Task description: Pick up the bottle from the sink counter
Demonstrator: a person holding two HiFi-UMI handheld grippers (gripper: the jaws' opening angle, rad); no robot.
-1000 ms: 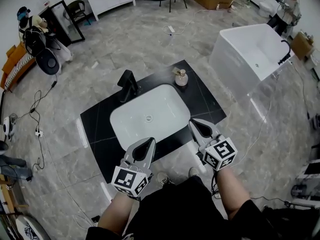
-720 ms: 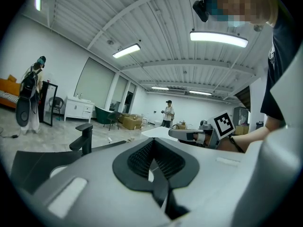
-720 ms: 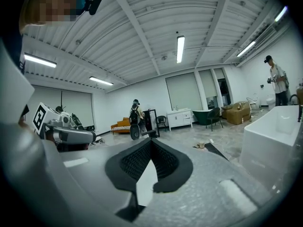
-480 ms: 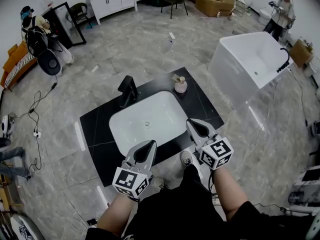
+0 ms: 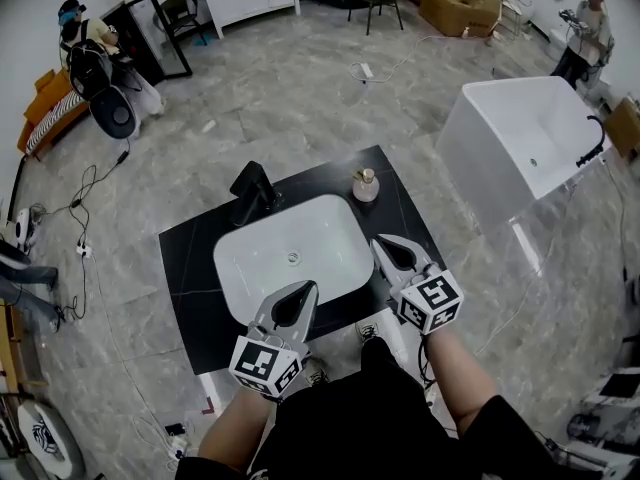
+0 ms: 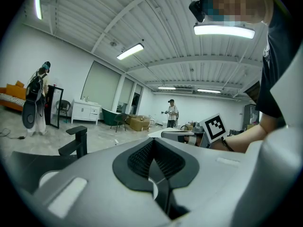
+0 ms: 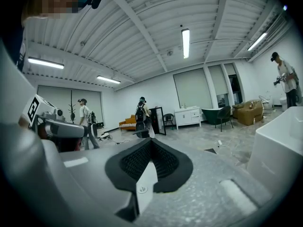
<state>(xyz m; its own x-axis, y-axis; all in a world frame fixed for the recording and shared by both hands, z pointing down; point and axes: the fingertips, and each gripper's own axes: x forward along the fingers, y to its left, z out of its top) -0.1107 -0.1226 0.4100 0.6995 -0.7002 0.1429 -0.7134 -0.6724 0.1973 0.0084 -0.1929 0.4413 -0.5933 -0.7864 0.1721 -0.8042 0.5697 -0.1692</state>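
i note a black counter with thin pale veins, a white basin and a black faucet. the bottle reads pale pink with a gold-toned top. left gripper and right gripper are light grey with black pads and black-and-white square markers. the floor is grey and marbled.

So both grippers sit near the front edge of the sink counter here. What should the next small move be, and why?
Probably open the right gripper and carry it forward toward the bottle. Its jaws are shut with nothing between them, and the bottle stands untouched near the back edge of the counter, on that gripper's side and well ahead of it.
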